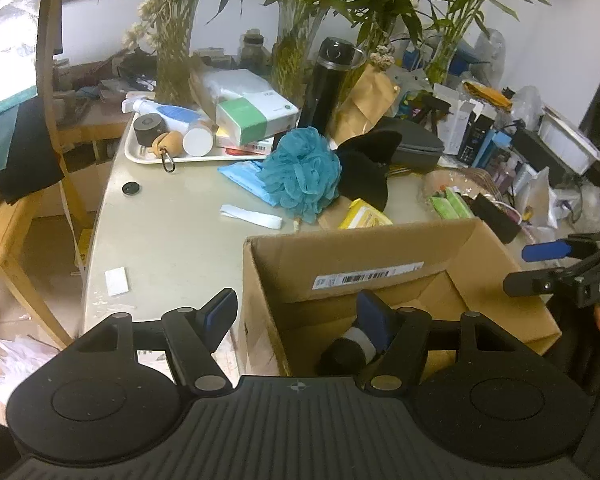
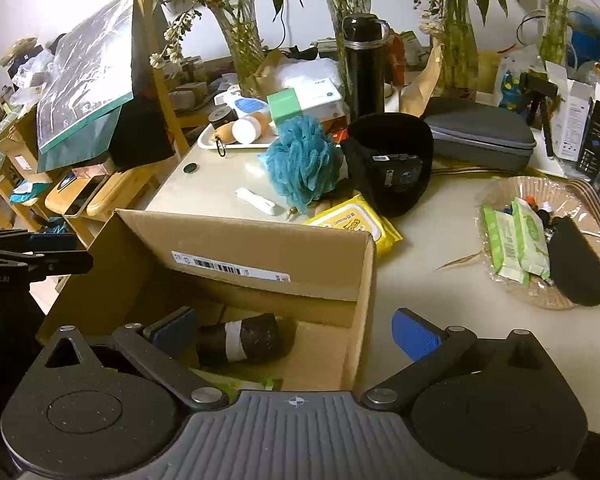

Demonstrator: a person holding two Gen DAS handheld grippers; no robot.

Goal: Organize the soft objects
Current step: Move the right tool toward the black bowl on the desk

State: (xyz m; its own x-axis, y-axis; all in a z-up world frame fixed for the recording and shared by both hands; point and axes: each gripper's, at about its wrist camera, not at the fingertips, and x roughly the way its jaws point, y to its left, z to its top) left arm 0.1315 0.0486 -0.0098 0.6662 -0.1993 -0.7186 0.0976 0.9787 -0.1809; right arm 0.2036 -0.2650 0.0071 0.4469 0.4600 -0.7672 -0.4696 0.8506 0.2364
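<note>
Cluttered table [image 2: 204, 188]; both grippers [image 1: 296, 316] [image 2: 296, 332] wide, empty, straddling cardboard box [image 2: 260, 248] walls; black roll [image 2: 240, 340] inside.

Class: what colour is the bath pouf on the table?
Teal blue pouf; the right wrist view shows it best.

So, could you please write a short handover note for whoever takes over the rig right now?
Left gripper: open, empty, astride the cardboard box's left wall.
Right gripper: open, empty, astride its right wall.
Done: black roll with a white band lies in the box.
Left: teal bath pouf, black fabric piece and yellow wipes pack sit on the table behind the box.
</note>
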